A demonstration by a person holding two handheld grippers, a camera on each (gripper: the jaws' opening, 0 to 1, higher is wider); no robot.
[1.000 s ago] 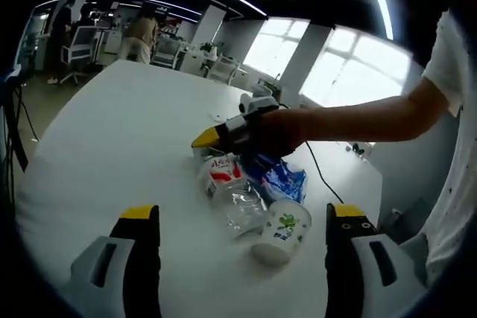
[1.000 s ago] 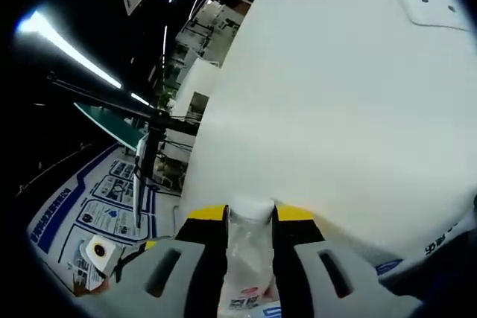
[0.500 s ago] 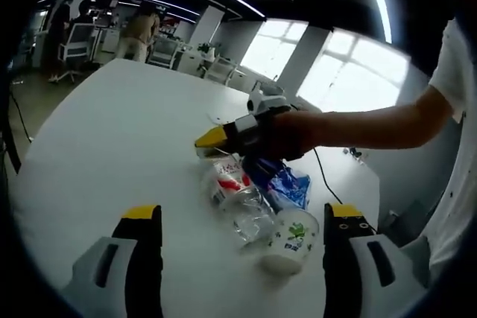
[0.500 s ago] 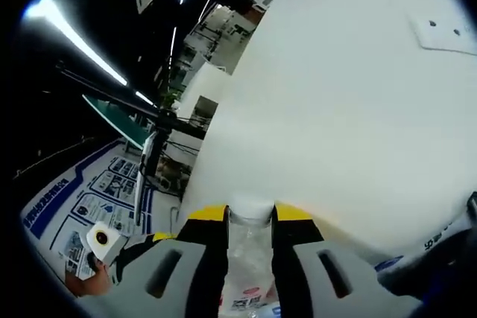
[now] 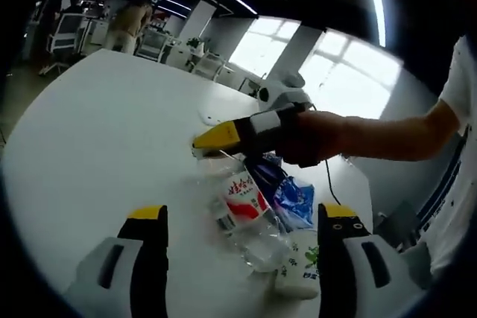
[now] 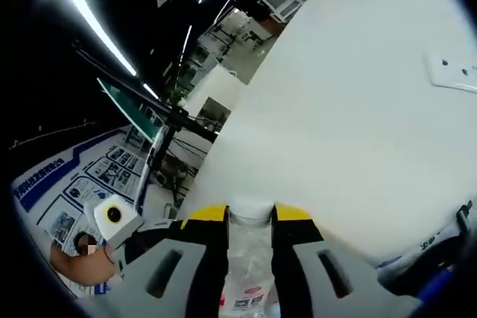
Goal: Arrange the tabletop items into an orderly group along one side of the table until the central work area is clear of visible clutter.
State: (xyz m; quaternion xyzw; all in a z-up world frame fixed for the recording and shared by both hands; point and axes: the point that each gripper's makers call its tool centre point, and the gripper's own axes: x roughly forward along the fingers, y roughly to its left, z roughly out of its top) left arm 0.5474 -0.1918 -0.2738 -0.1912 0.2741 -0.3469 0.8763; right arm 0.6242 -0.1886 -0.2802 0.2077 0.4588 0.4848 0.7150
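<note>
Light: I see bright windows [image 5: 350, 72] and ceiling strips [image 6: 82, 20].
Glare: white table [image 6: 358, 124] washes out.
Edges: strongly curved, slightly blurred.

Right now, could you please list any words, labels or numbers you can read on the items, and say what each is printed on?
Bottle label: red and white, characters too blurred to read.
Paper cup: green print, unreadable.
Blue packet: no legible text.
Wall posters: blue headings, too small to read.

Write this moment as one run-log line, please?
right gripper: shut on clear plastic bottle | left gripper: open, above white table | paper cup, blue wrapper: beside bottle
</note>
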